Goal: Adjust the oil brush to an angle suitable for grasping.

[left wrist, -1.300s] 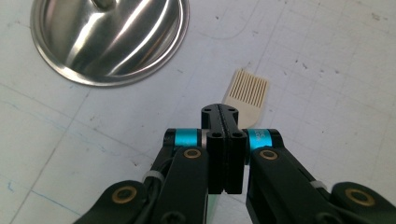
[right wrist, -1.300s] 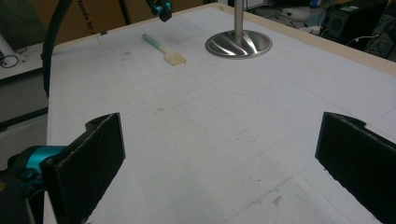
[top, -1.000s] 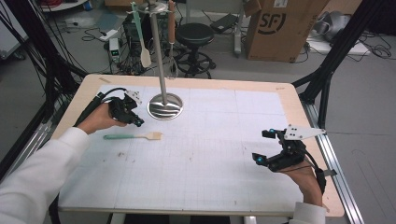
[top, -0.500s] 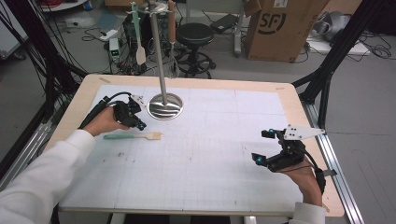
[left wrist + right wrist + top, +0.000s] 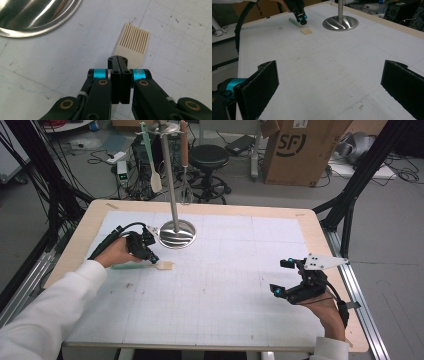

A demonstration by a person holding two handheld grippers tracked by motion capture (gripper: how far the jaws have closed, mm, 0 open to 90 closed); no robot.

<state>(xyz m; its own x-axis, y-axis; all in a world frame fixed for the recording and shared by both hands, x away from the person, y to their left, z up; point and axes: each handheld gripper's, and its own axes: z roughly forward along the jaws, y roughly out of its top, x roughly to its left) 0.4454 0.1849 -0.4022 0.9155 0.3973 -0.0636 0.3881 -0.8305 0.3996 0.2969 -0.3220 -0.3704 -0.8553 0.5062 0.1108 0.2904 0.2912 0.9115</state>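
Brush (image 5: 133,41) bristles clear beyond left gripper (image 5: 120,61) fingers pressed together above it; right gripper (image 5: 332,82) fingers wide, empty

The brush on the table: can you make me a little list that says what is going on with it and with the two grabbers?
thing in hand: brush, cream bristle head, green handle
where it lies: flat on the white table, near the round steel stand base
left gripper: jaws shut, just behind the bristle head
held or not: cannot tell whether the handle is pinched
right gripper: jaws wide open, nothing between them, far from the brush
hanging on the stand: spatula and whisk
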